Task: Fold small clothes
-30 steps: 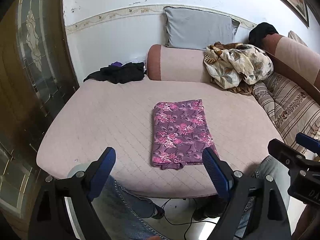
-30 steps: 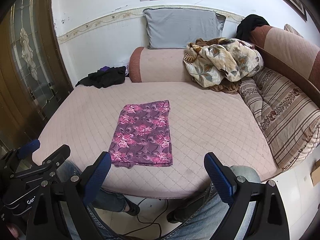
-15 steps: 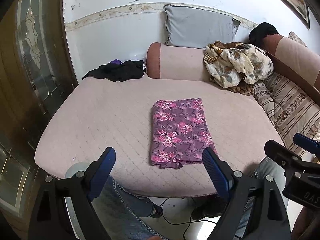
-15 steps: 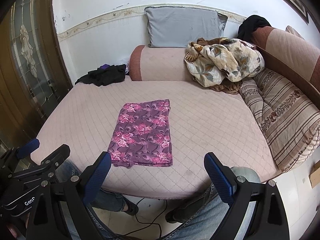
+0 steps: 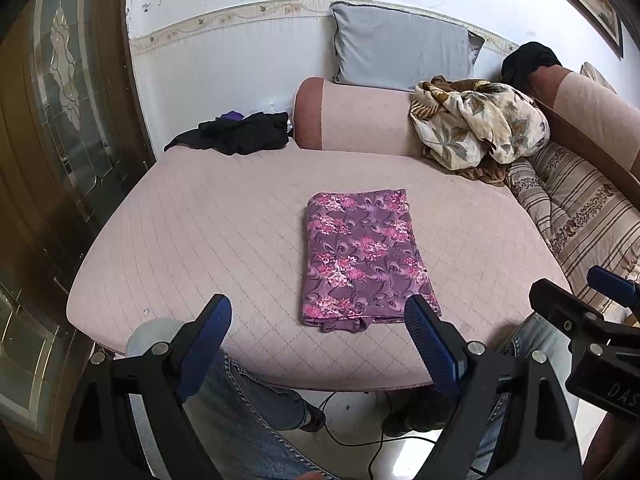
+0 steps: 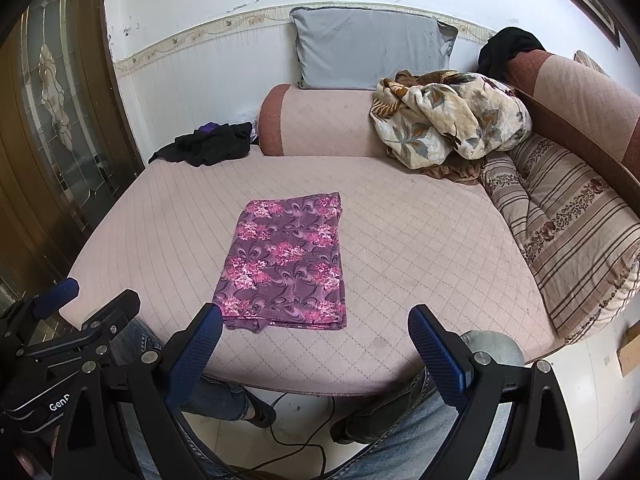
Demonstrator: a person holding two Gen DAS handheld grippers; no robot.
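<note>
A purple floral cloth (image 5: pixel 362 256) (image 6: pixel 286 262) lies folded into a flat rectangle on the pink quilted sofa seat (image 5: pixel 208 232) (image 6: pixel 420 248). My left gripper (image 5: pixel 320 344) hangs open in front of the seat's near edge, short of the cloth, with nothing between its blue pads. My right gripper (image 6: pixel 316 348) is open too and holds nothing, just below the cloth's near edge. Each gripper shows at the side of the other's view: the right gripper (image 5: pixel 592 320) and the left gripper (image 6: pixel 60 328).
A black garment (image 5: pixel 240 134) (image 6: pixel 208 144) lies at the seat's back left. A crumpled floral blanket (image 5: pixel 476 128) (image 6: pixel 448 120), a grey pillow (image 5: pixel 400 56) and a striped cushion (image 6: pixel 560 232) stand behind and right. A person's jeans-clad legs (image 6: pixel 400 420) and a cable are below.
Both views have shifted very slightly; the cloth lies as before and both grippers stay open and empty.
</note>
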